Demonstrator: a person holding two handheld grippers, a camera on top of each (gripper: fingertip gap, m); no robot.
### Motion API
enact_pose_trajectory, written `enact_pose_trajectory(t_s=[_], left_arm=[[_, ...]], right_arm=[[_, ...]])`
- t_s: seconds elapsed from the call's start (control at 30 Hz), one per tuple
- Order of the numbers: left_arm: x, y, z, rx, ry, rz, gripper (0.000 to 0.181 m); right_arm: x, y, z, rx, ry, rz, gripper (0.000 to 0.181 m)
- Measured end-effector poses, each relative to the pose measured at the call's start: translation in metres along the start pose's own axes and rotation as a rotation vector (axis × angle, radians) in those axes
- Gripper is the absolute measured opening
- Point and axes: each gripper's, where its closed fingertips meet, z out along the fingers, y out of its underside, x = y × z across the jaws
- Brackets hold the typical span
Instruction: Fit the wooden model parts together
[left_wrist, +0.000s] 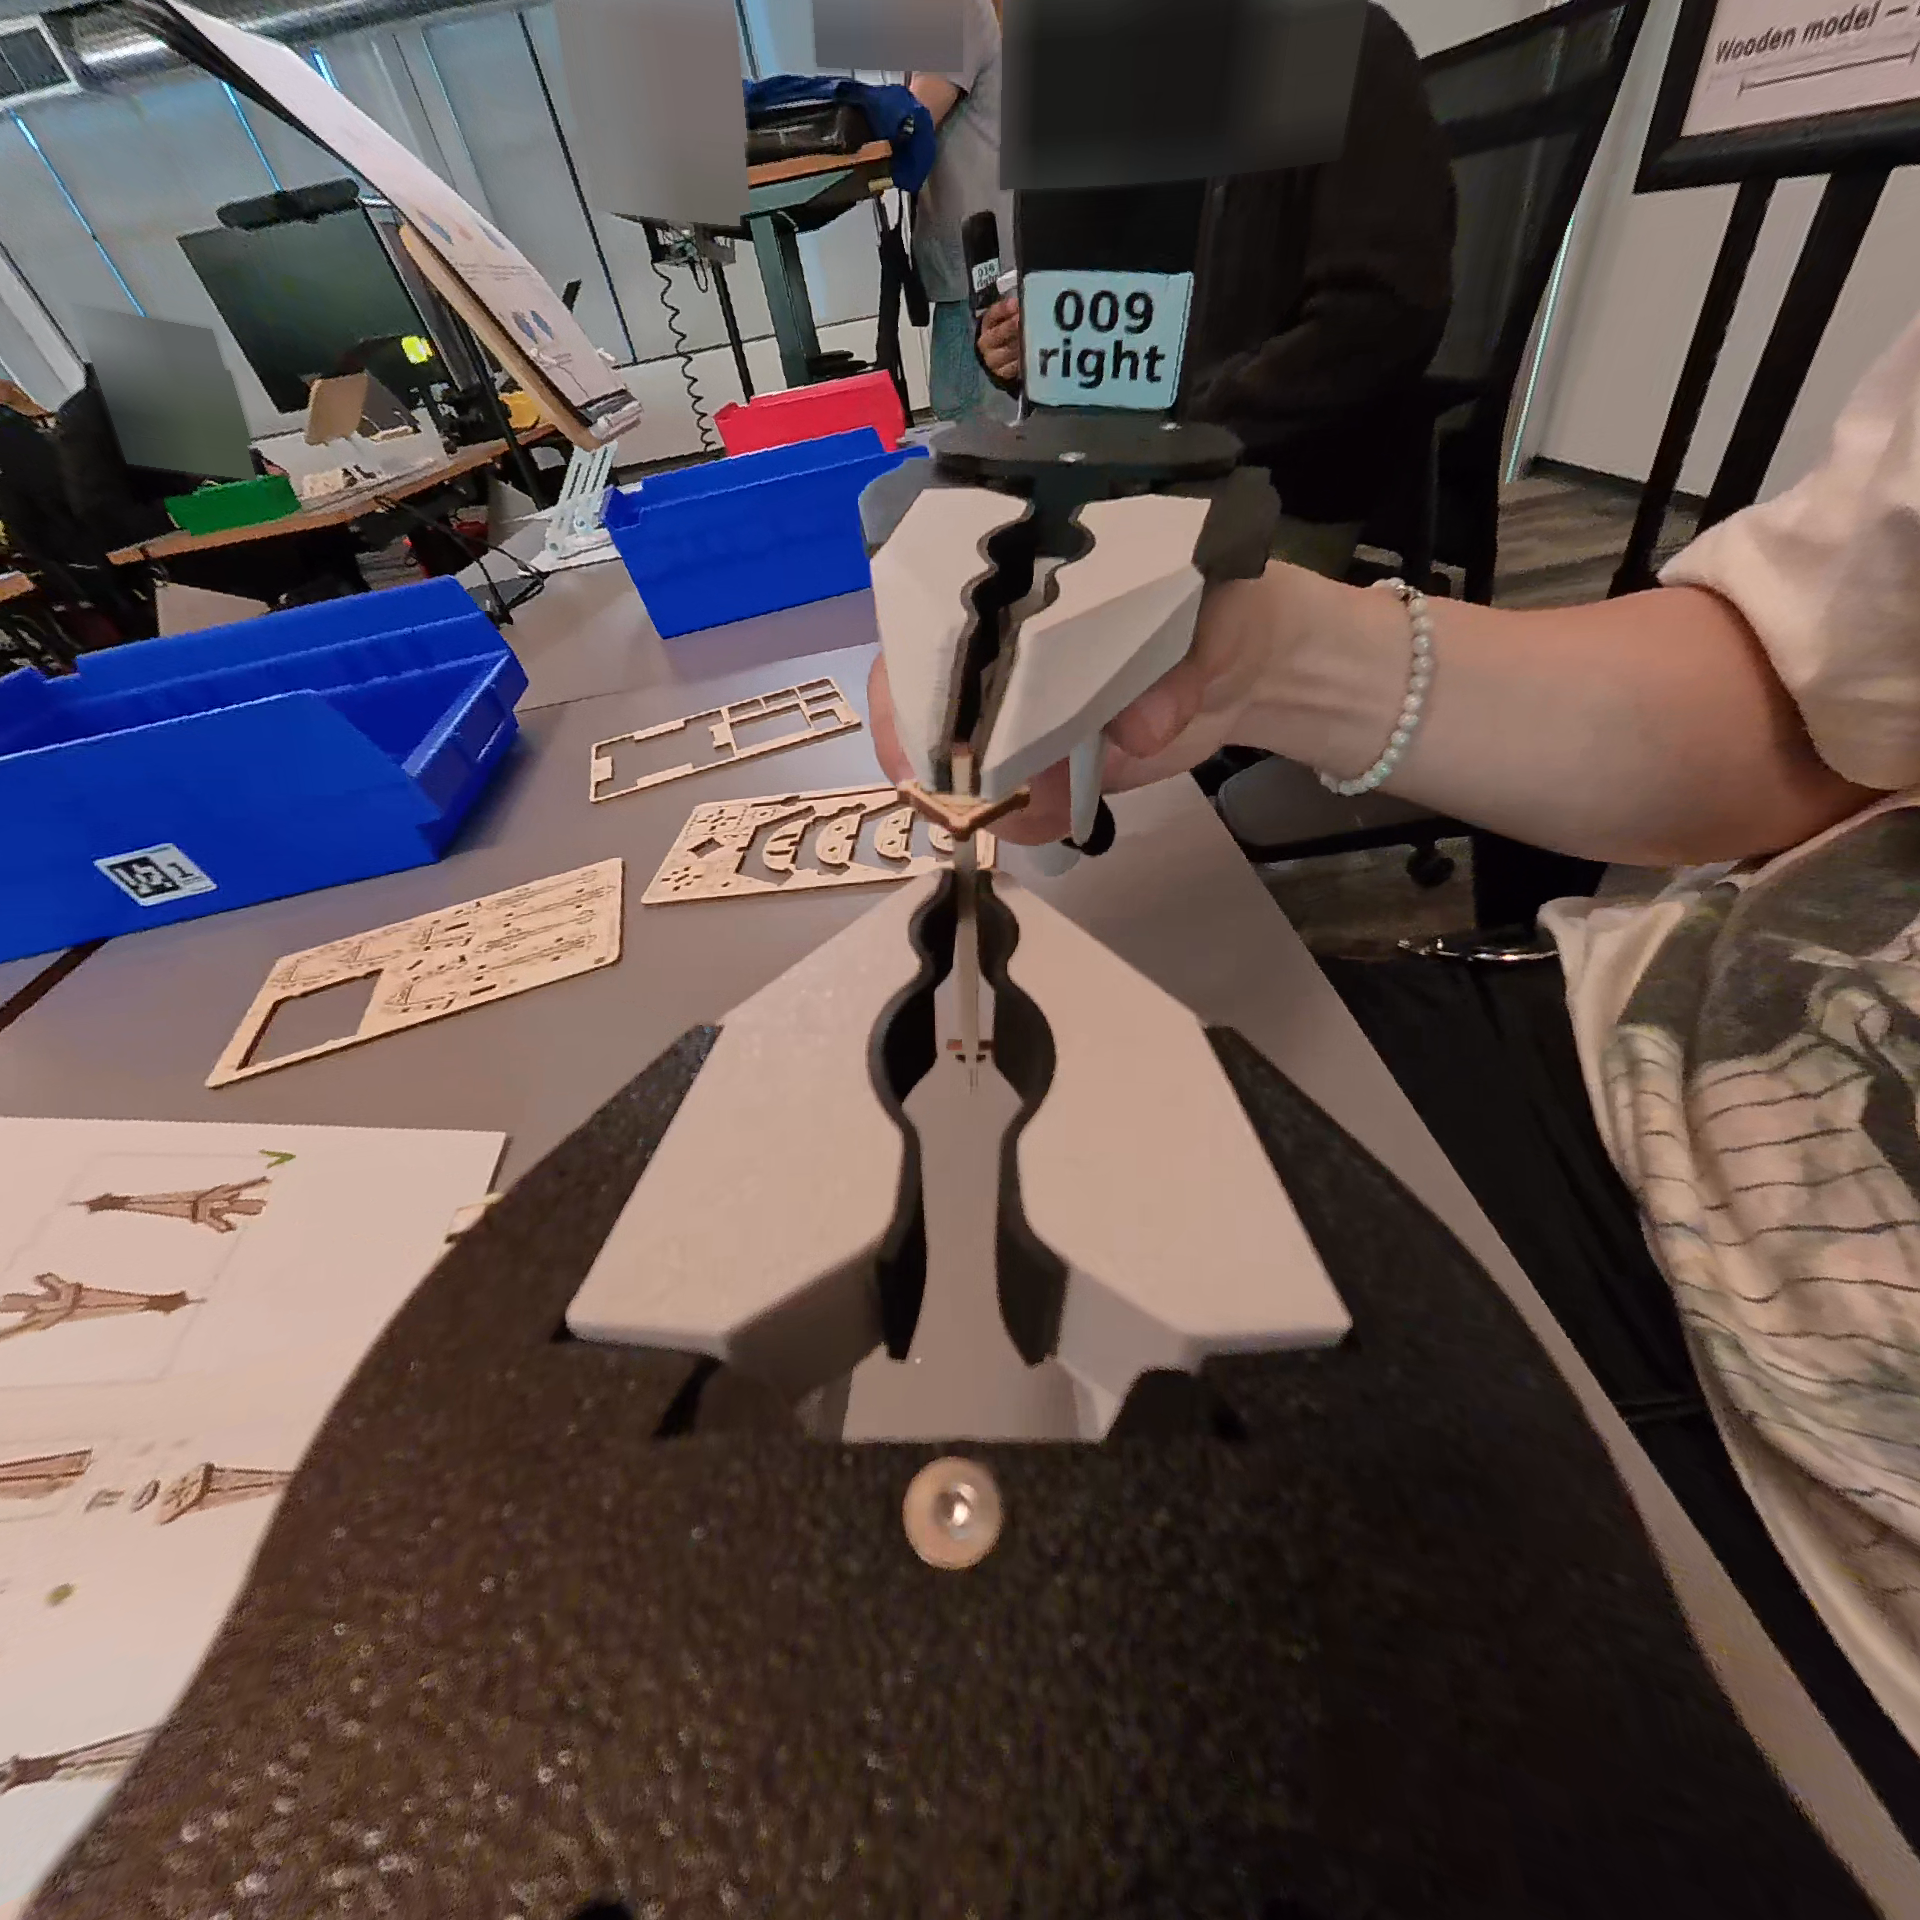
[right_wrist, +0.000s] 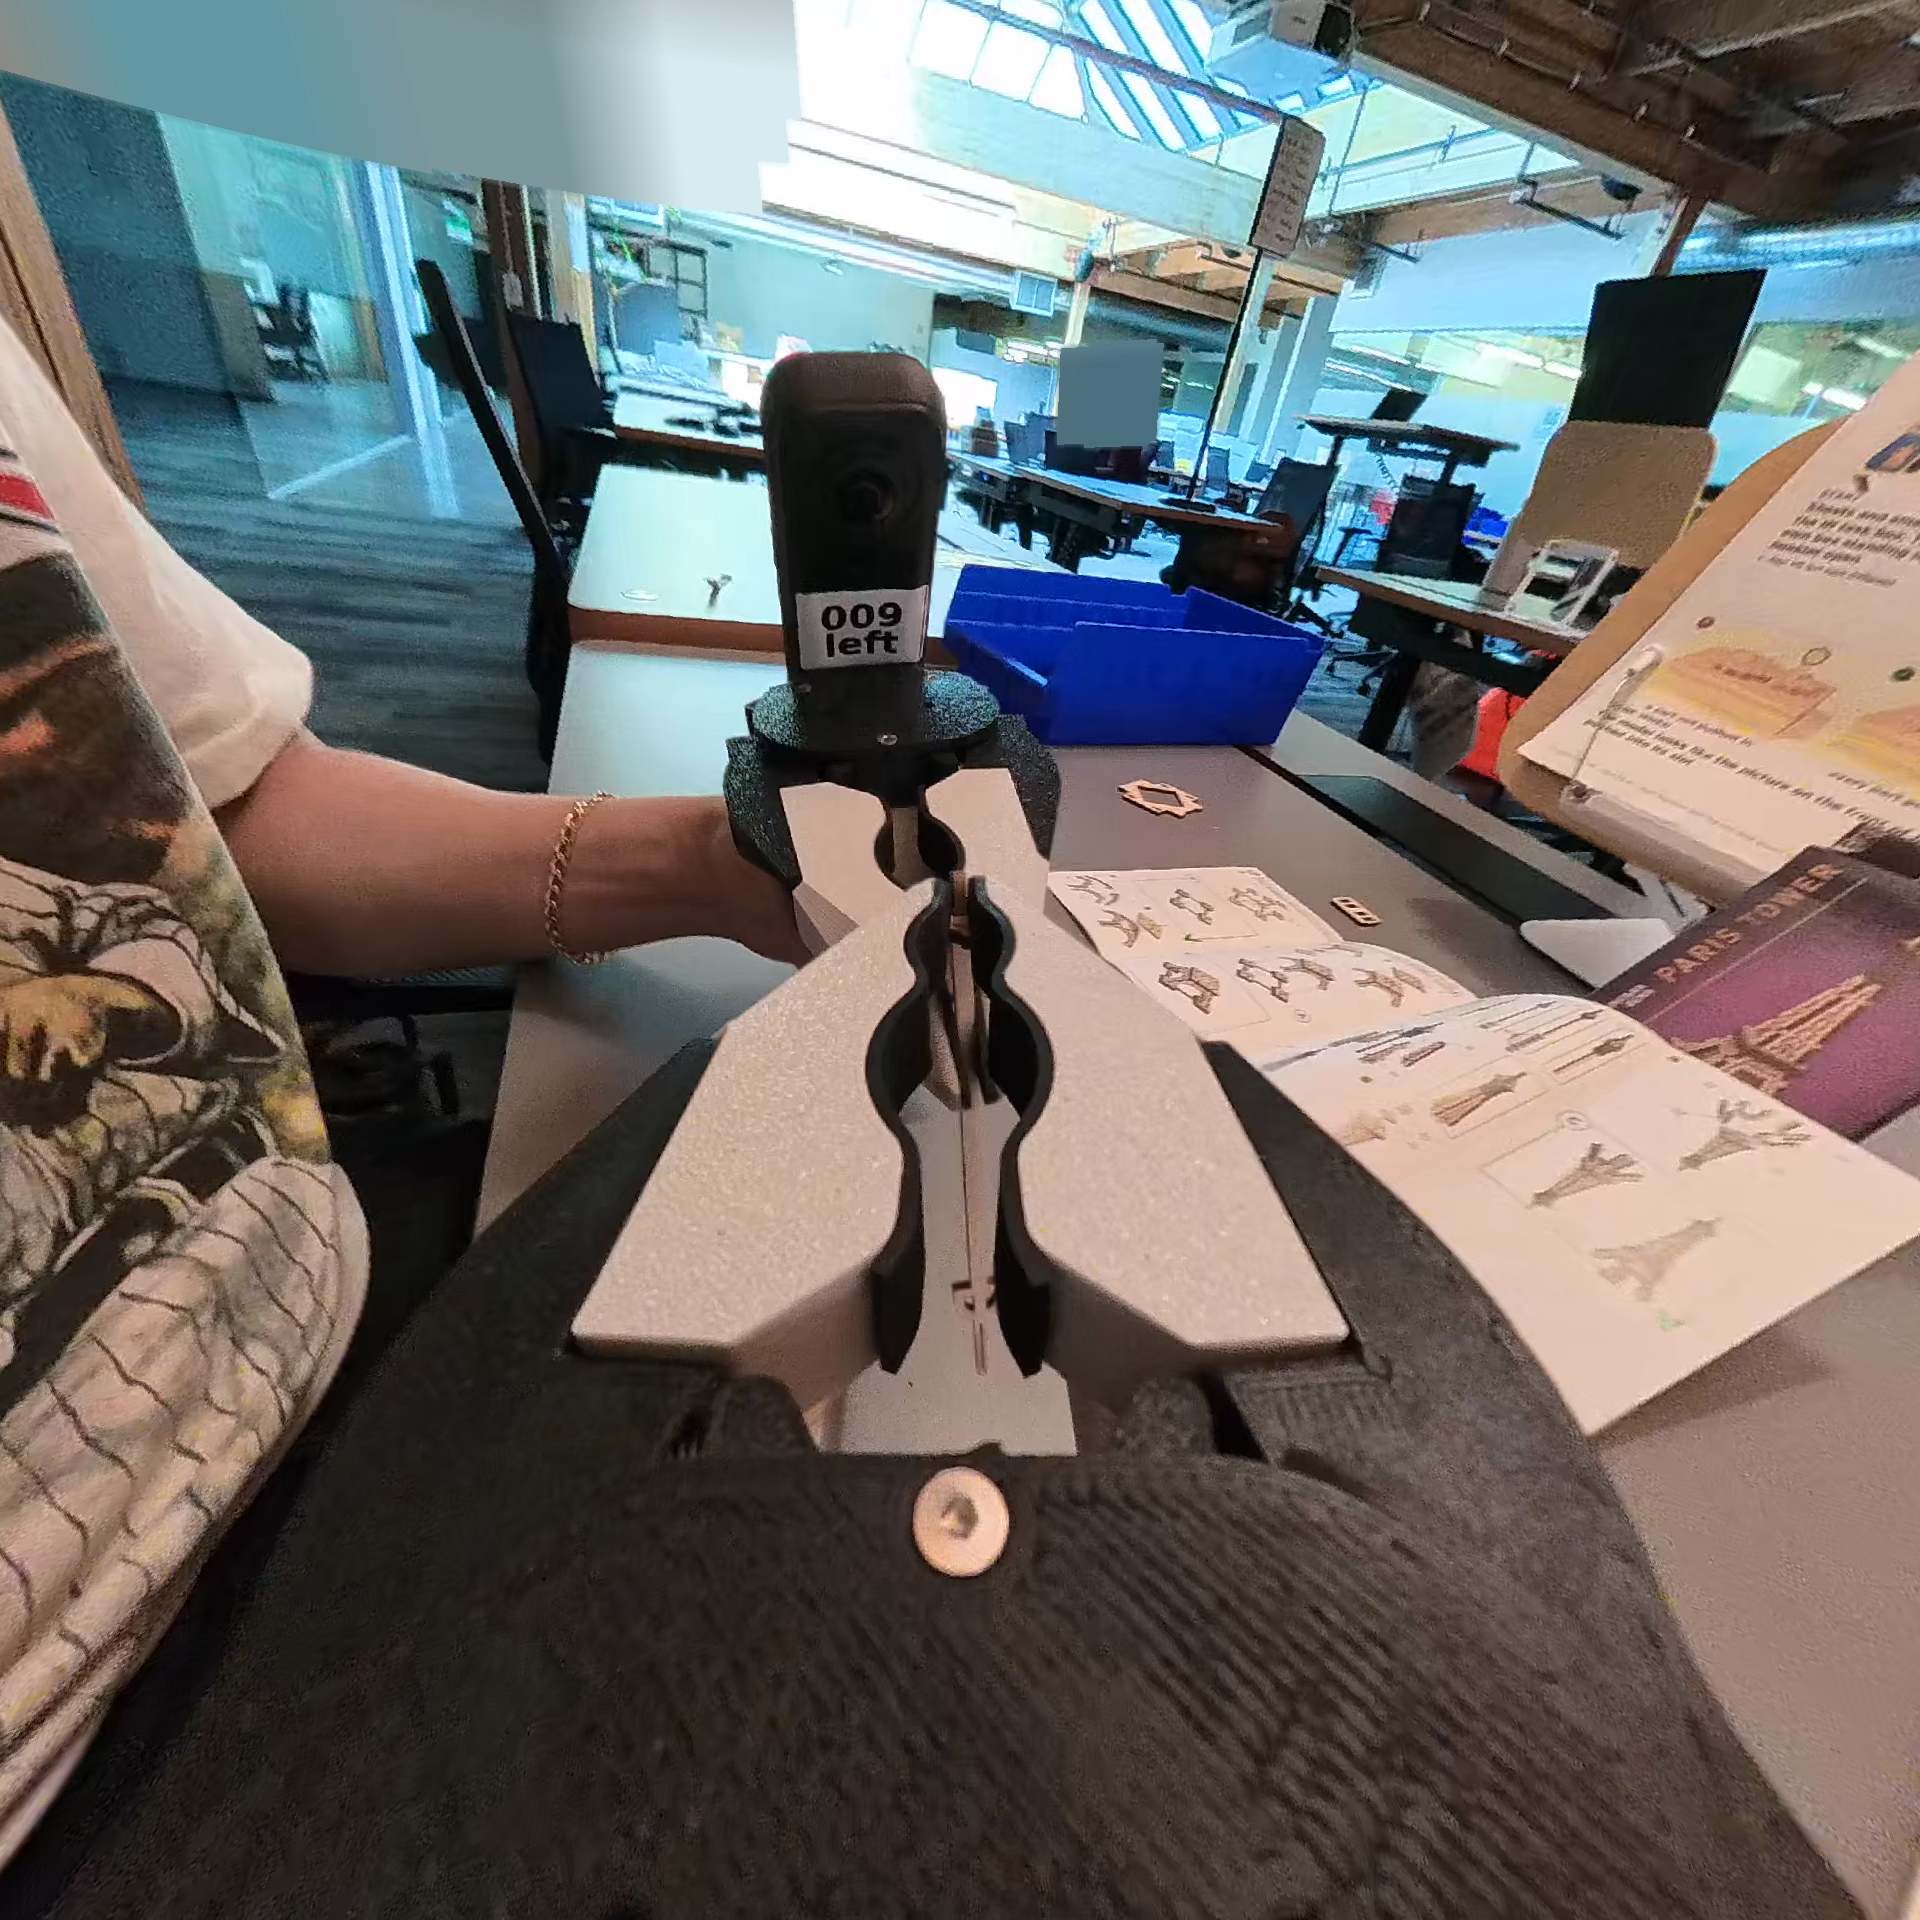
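My left gripper (left_wrist: 961, 888) is shut on a thin flat wooden strip (left_wrist: 968, 987), seen edge-on between its fingers. My right gripper (left_wrist: 961, 767) faces it tip to tip from above and is shut on a thin wooden part too. A small square wooden frame (left_wrist: 961, 805) sits around the strip where the two sets of tips meet. In the right wrist view, my right gripper (right_wrist: 961, 899) pinches a long thin wooden piece (right_wrist: 968, 1091), with the left gripper (right_wrist: 928, 868) just beyond. Whether it is one piece or two, I cannot tell.
Laser-cut wooden sheets (left_wrist: 436, 966) (left_wrist: 821, 847) (left_wrist: 727, 732) lie on the grey table (left_wrist: 644, 1039). Blue bins (left_wrist: 260, 748) (left_wrist: 748, 540) stand at the left and back. An instruction booklet (right_wrist: 1558, 1143), a purple box (right_wrist: 1787, 987) and small loose parts (right_wrist: 1161, 798) (right_wrist: 1356, 909) lie nearby. Spacing between my two grippers at the tips: around 4 centimeters.
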Motion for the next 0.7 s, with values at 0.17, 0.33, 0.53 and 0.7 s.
enact_pose_trajectory(t_s=[0.17,0.33,0.53,0.7], left_arm=[[-0.0038,0.0028,-0.0017,-0.026,-0.027,0.019,0.000],[-0.0053,0.0074,-0.0013,-0.074,-0.044,0.038,0.000],[-0.0027,0.0075,0.0019,-0.099,-0.042,0.037,0.000],[-0.0008,0.0077,0.0024,-0.106,-0.029,0.018,0.000]], right_arm=[[0.0029,0.0024,0.0019,0.006,-0.022,0.064,0.001],[0.0036,0.0066,0.0007,-0.008,-0.027,0.085,0.001],[0.0020,0.0076,-0.0040,-0.025,-0.036,0.080,0.002],[0.0013,0.0085,-0.0053,-0.020,-0.046,0.086,0.002]])
